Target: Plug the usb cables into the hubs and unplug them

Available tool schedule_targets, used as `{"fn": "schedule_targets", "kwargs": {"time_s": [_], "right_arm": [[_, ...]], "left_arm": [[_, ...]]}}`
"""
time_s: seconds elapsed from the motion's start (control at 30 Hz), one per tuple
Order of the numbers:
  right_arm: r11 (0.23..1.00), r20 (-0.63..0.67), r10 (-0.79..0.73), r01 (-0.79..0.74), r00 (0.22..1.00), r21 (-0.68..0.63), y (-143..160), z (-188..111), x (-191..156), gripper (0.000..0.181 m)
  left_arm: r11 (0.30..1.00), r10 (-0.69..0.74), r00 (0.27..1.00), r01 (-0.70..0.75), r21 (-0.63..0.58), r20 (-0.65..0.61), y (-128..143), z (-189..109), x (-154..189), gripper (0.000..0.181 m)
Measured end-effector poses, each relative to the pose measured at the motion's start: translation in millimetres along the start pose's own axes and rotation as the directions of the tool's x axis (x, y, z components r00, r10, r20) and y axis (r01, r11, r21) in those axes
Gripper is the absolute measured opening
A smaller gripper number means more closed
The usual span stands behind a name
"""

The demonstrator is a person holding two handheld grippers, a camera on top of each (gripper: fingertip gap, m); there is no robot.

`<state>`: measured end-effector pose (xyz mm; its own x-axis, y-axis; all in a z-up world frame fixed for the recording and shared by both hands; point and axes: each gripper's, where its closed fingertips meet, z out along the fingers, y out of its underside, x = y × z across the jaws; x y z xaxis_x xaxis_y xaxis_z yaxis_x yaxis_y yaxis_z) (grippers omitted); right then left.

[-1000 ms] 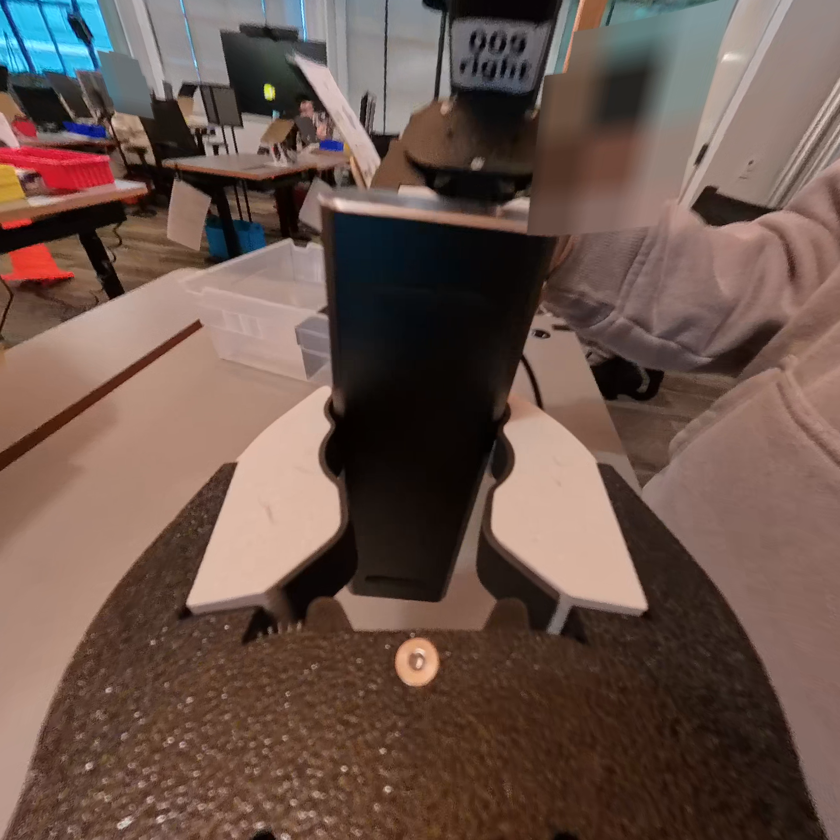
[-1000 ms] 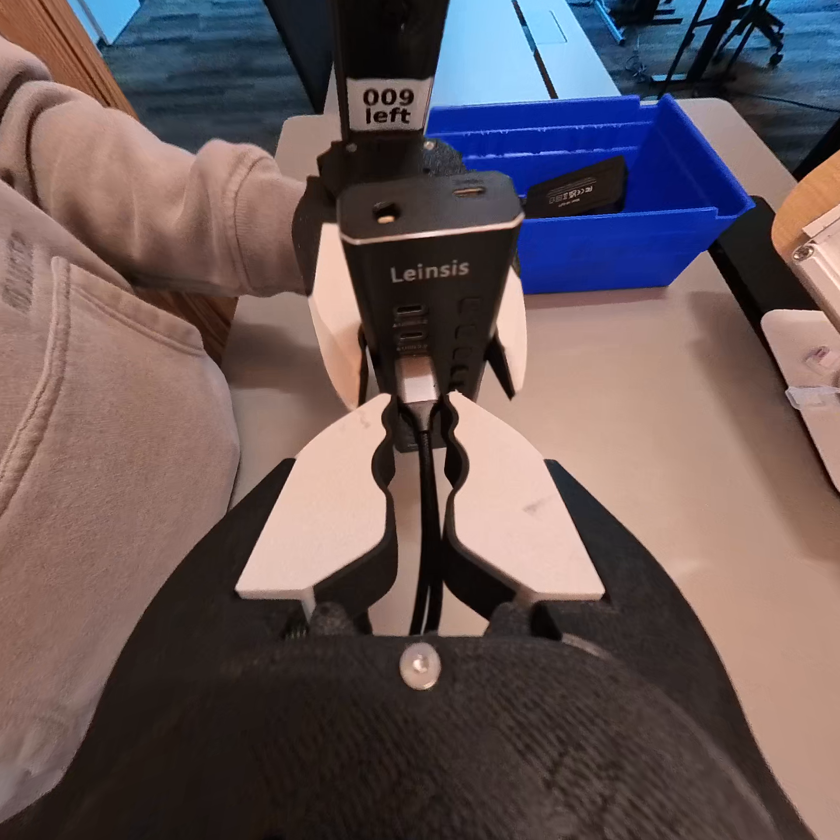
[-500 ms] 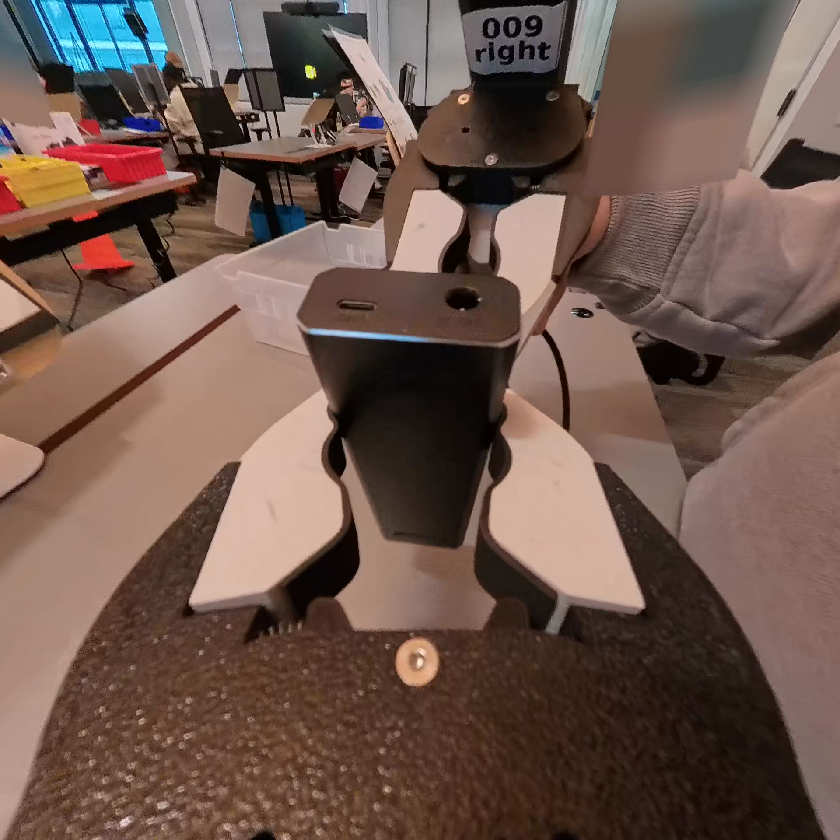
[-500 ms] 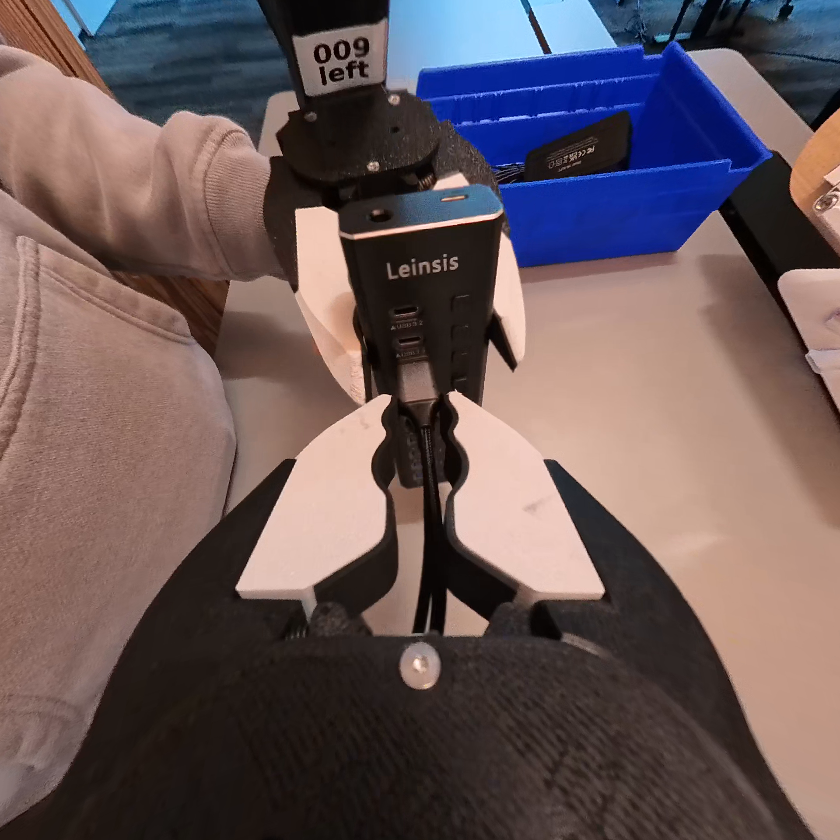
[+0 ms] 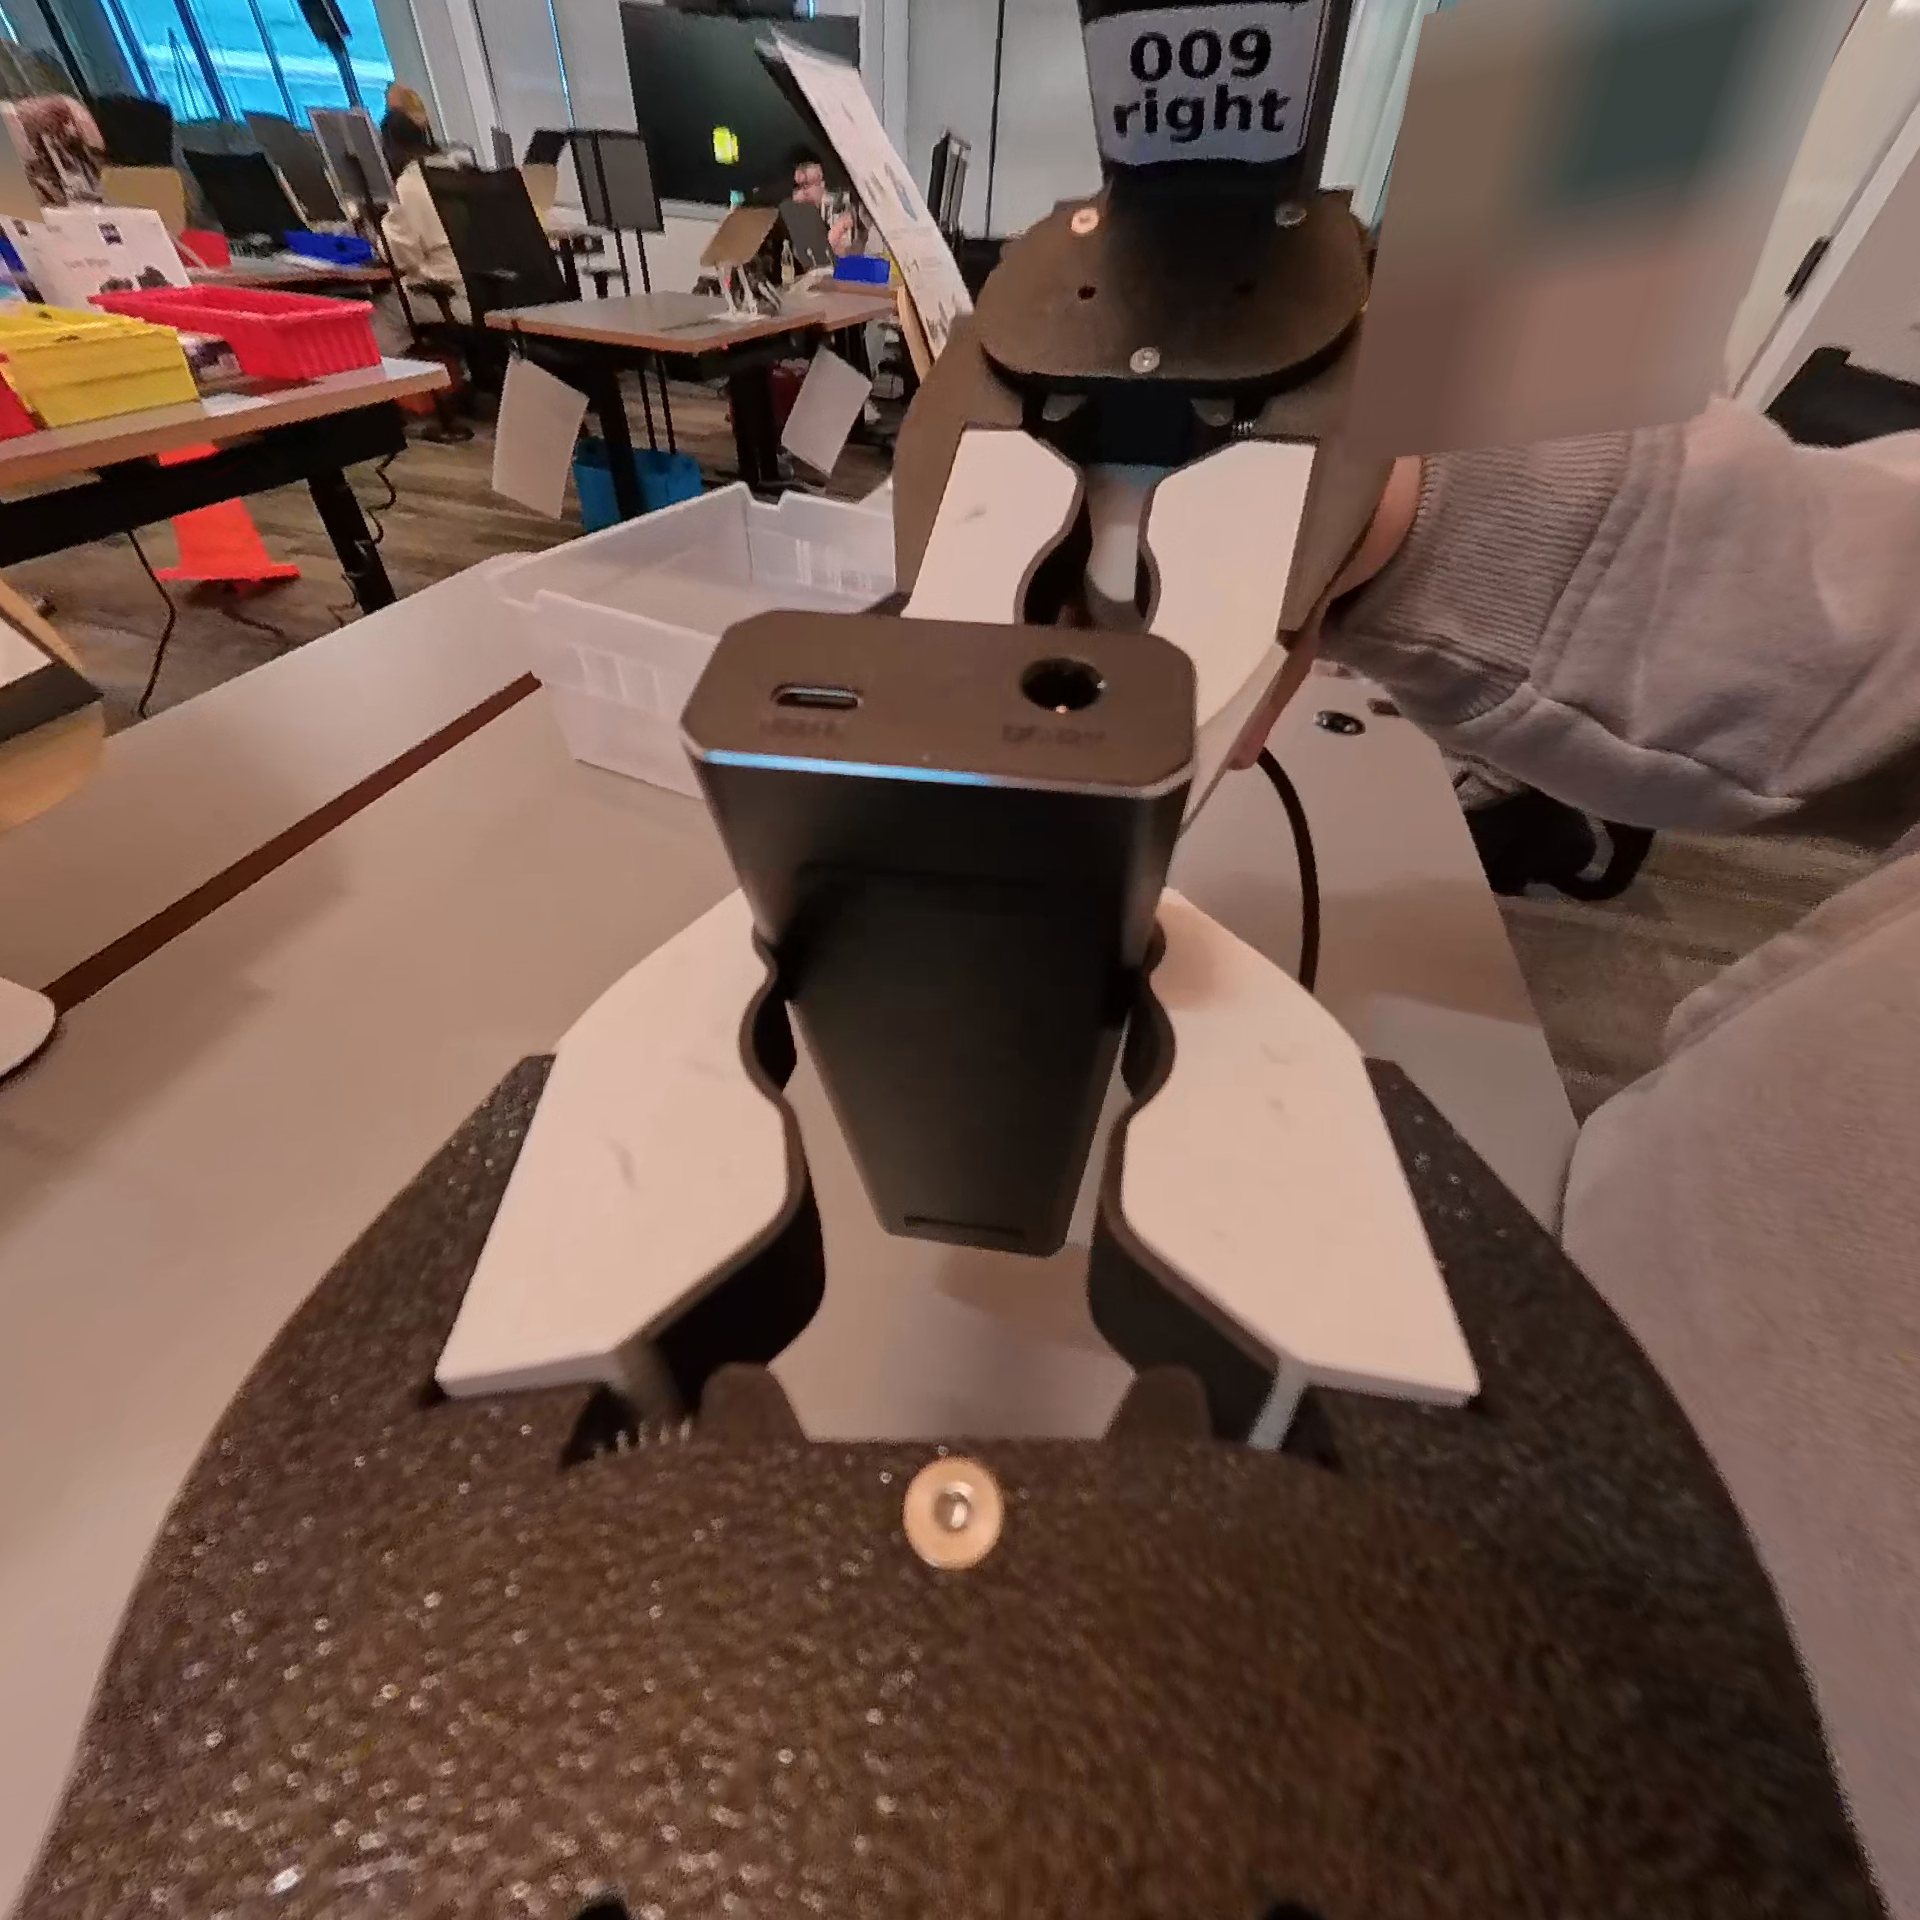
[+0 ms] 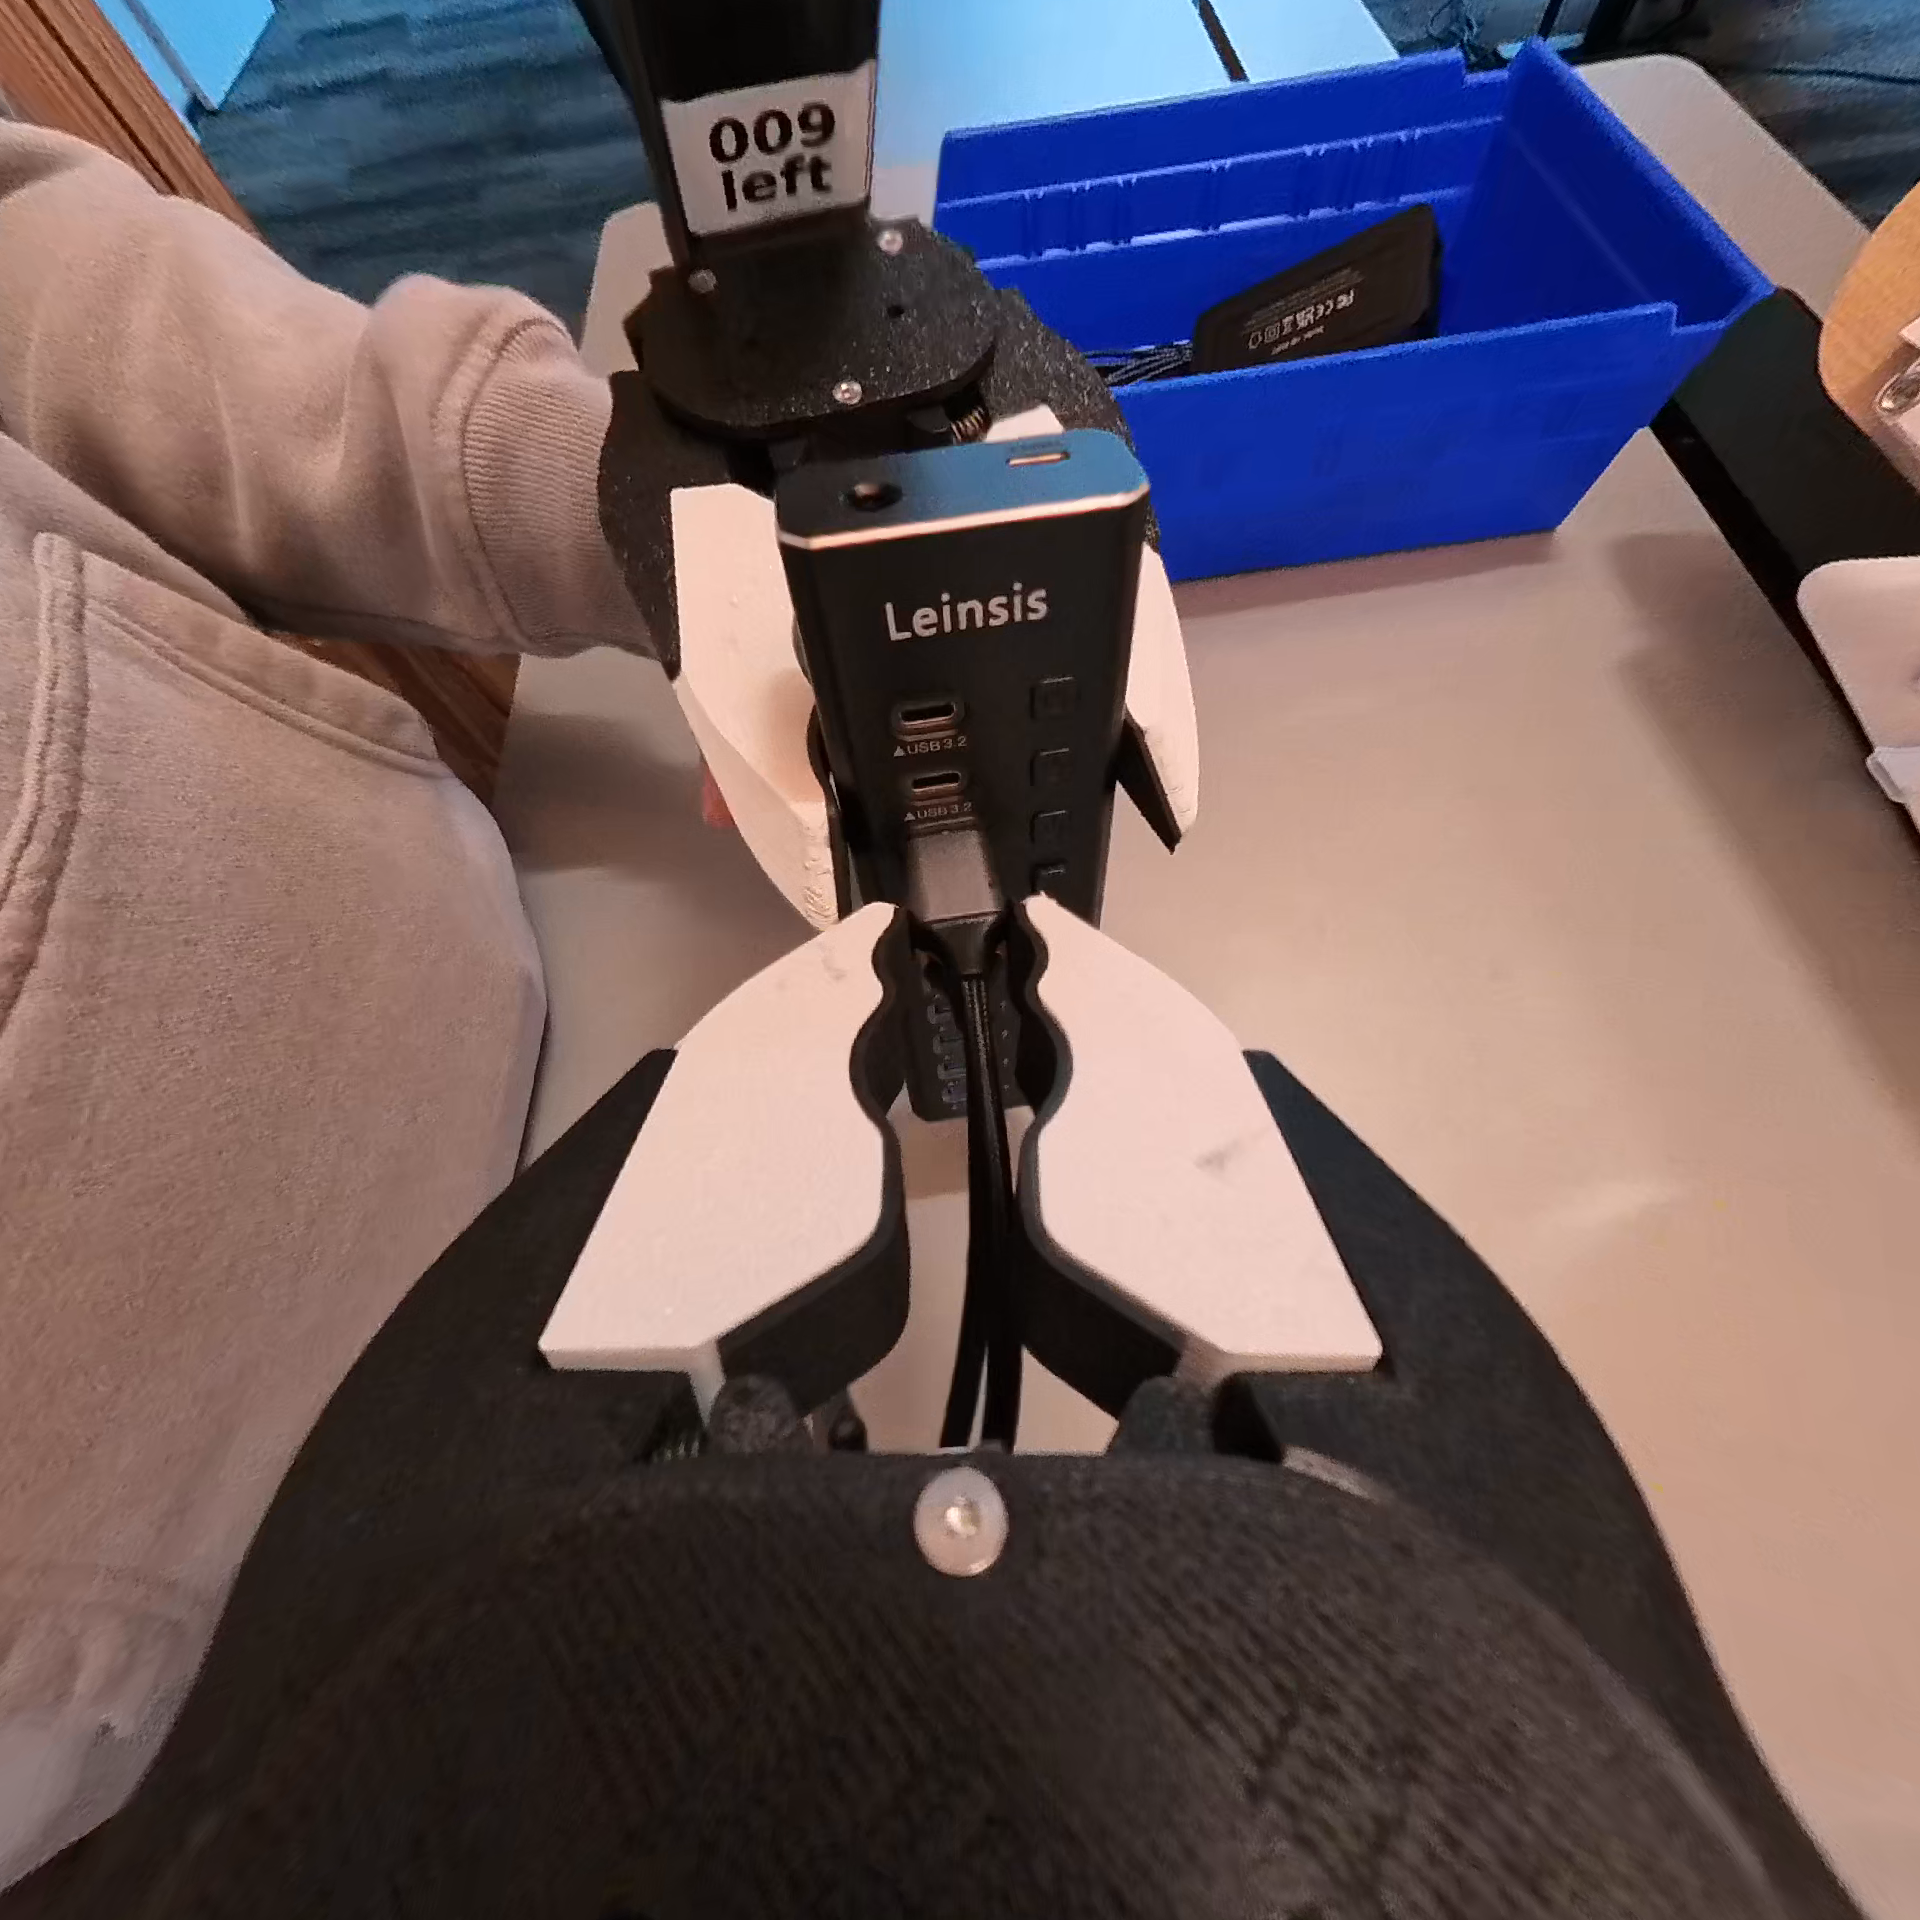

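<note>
My left gripper [image 5: 956, 940] is shut on a black USB hub [image 5: 935, 821] and holds it upright above the table. The hub's end face, with two sockets, tilts toward the left wrist view. In the right wrist view the hub's port face [image 6: 961, 613] faces me, with the left gripper [image 6: 987, 831] clamped on its sides. My right gripper [image 6: 958, 914] is shut on a grey USB plug [image 6: 951, 873] that sits in a port below two empty ones. Its black cable [image 6: 982, 1143] runs back between the fingers. The right gripper [image 5: 1112, 613] shows behind the hub in the left wrist view.
A blue bin [image 6: 1351, 436] holding a black device [image 6: 1320, 291] stands behind the hub on the grey table [image 6: 1403, 935]. A clear plastic bin [image 5: 665, 623] sits on the far side of the table. The person's grey sleeves [image 6: 260, 395] flank both grippers.
The hub has tipped so that its end face now shows in the left wrist view, and both grippers sit farther apart. The plug has stayed at the same port.
</note>
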<state>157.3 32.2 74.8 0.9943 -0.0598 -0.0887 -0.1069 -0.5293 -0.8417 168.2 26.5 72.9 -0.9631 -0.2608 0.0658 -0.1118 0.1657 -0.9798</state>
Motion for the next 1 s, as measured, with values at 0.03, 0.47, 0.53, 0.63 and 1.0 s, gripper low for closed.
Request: {"fn": "schedule_targets", "kwargs": {"time_s": [0.03,0.47,0.53,0.63,1.0], "right_arm": [[1.0,0.007,-0.003,0.003,1.0,-0.008,2.1,0.6,-0.6,0.017],[0.953,0.07,0.123,-0.137,0.99,0.268,-21.4,-13.4,-15.3,0.002],[0.947,0.017,0.149,-0.148,0.989,0.285,-18.0,-16.2,-11.8,0.017],[0.96,0.022,0.164,-0.164,0.986,0.227,-5.6,-11.5,-22.0,0.039],[0.979,-0.002,0.112,-0.11,0.994,0.173,1.1,-6.7,-28.8,0.028]], "left_arm": [[1.0,-0.004,1.0,0.004,-0.017,-0.004,2.0,0.4,0.8,0.061],[0.999,-0.046,0.999,0.046,0.016,-0.028,-2.3,-14.8,11.5,0.06],[0.999,-0.046,0.998,0.047,0.023,-0.032,-1.8,-16.6,17.0,0.06],[1.0,-0.024,0.999,0.024,-0.007,-0.027,2.6,-16.3,21.8,0.06],[0.999,0.017,0.997,-0.018,-0.027,-0.072,7.5,-13.2,24.1,0.06]]}}
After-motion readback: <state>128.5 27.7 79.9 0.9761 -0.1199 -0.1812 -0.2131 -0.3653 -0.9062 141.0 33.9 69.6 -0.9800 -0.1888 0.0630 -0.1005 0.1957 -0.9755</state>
